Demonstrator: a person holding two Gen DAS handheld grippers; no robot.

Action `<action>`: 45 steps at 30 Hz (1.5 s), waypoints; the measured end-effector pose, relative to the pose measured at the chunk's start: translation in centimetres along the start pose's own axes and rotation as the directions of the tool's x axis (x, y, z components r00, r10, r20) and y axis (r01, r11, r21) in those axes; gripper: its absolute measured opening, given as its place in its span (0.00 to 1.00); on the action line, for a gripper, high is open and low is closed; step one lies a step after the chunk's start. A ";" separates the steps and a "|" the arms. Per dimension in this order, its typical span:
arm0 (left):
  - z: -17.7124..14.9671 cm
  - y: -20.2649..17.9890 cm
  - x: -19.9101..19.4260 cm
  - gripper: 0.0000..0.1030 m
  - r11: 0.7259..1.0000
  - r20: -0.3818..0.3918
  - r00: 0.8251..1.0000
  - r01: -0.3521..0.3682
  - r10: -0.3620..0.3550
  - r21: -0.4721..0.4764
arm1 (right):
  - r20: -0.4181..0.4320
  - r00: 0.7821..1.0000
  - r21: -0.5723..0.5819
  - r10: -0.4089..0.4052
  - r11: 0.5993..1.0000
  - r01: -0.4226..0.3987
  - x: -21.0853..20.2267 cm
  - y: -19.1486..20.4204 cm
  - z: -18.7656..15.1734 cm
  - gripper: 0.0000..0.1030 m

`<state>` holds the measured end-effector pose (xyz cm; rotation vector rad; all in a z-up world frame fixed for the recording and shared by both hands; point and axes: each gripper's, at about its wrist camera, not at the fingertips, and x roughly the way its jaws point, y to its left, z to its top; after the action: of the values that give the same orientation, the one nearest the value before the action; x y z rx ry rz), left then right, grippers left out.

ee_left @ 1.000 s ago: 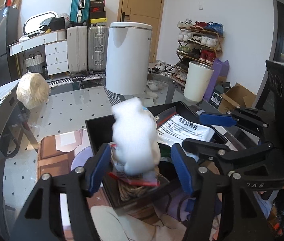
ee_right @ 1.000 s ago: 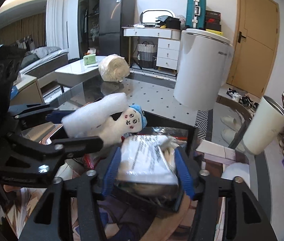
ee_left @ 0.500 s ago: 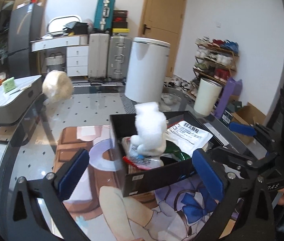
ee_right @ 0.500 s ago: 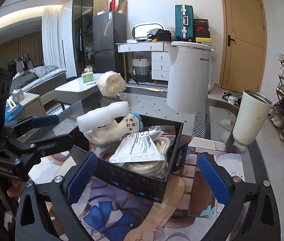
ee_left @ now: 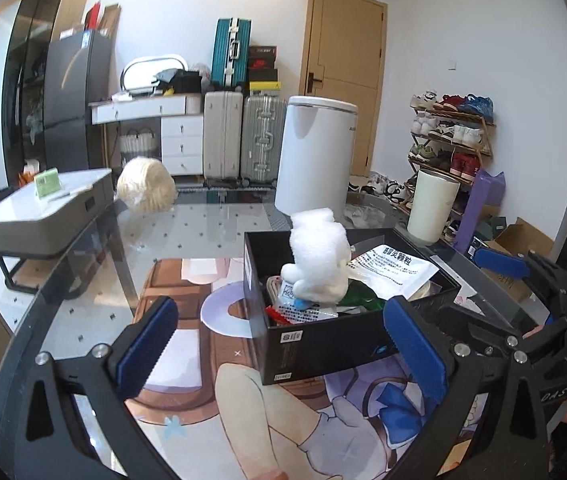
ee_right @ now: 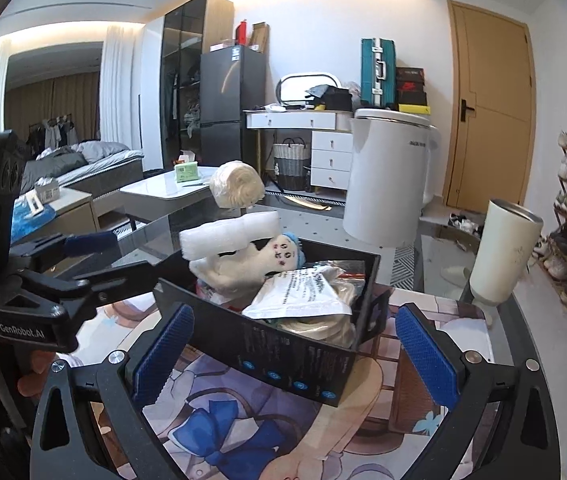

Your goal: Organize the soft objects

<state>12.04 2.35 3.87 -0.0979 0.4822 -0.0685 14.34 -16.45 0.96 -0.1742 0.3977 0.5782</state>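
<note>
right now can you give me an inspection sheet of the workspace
surface: glass table with an anime-print mat under the box
job's things: black box on the mat, holding a white plush, a printed white pouch and other packets; plush sticks up above the rim
clutter: cream yarn ball at the table's far end; white tumbler near the box
grippers: left gripper open, empty; right gripper open, empty; both short of the box
cables: nothing seen
surroundings: suitcases, white bin, shoe rack, fridge, closed door
</note>
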 end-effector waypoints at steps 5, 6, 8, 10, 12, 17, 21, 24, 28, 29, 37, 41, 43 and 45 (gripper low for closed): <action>-0.4 -0.5 0.1 1.00 1.000 0.024 1.000 -0.010 0.010 0.019 | 0.017 1.000 0.006 0.015 1.000 -0.015 -0.2 0.4 0.0 0.99; -0.5 -0.5 0.2 1.00 1.000 0.020 1.000 -0.014 0.014 0.020 | 0.017 1.000 0.007 0.020 1.000 -0.020 -0.2 0.4 0.0 0.99; -0.5 -0.4 0.3 1.00 1.000 0.011 1.000 -0.007 0.007 0.017 | 0.025 1.000 0.004 0.018 1.000 -0.018 -0.2 0.4 0.0 0.99; -0.4 -0.3 0.2 1.00 1.000 0.022 1.000 -0.003 0.002 0.011 | 0.030 1.000 0.007 0.010 1.000 -0.011 -0.2 0.2 -0.1 0.99; -0.5 -0.4 0.1 1.00 1.000 0.030 0.999 -0.011 0.010 0.010 | 0.028 1.000 0.019 0.009 1.000 -0.009 -0.2 0.0 -0.2 0.99; -0.5 -0.5 -0.2 1.00 1.000 0.042 0.999 -0.021 0.021 0.014 | 0.038 0.999 0.039 0.011 0.999 -0.013 -0.3 -0.4 -0.2 0.99; -0.5 -0.1 -0.2 1.00 0.999 0.043 0.998 -0.034 0.035 -0.005 | 0.045 0.999 0.049 0.003 0.999 -0.005 -0.3 -0.6 -0.2 0.99; -0.6 0.0 -0.4 1.00 0.999 0.049 0.998 -0.045 0.046 -0.013 | 0.053 0.999 0.059 0.000 0.998 -0.003 -0.4 -0.8 -0.2 0.99; -0.6 0.1 -0.3 1.00 0.998 0.047 0.997 -0.055 0.056 -0.018 | 0.056 0.998 0.065 -0.017 0.998 0.013 -0.6 -0.9 -0.3 0.99; -0.6 0.2 -0.3 1.00 0.998 0.045 0.997 -0.056 0.057 -0.019 | 0.061 0.998 0.064 -0.017 0.998 0.013 -0.6 -0.8 -0.3 0.99; -0.6 -0.1 -0.3 1.00 0.998 0.051 0.996 -0.069 0.069 -0.008 | 0.073 0.997 0.066 -0.023 0.998 0.018 -0.7 -1.0 -0.2 0.99; -0.6 0.0 -0.3 1.00 0.998 0.050 0.996 -0.067 0.068 -0.009 | 0.075 0.997 0.065 -0.025 0.998 0.021 -0.7 -0.9 -0.2 0.99; -0.6 0.0 -0.3 1.00 0.998 0.050 0.996 -0.067 0.068 -0.011 | 0.075 0.997 0.065 -0.024 0.998 0.019 -0.7 -0.9 -0.2 0.99; -0.6 0.0 -0.3 1.00 0.998 0.051 0.996 -0.067 0.067 -0.010 | 0.072 0.997 0.066 -0.023 0.998 0.018 -0.7 -0.9 -0.2 0.99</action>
<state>11.52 2.32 3.47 -0.0915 0.4342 0.0015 14.25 -17.65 1.08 -0.0939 0.3433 0.5486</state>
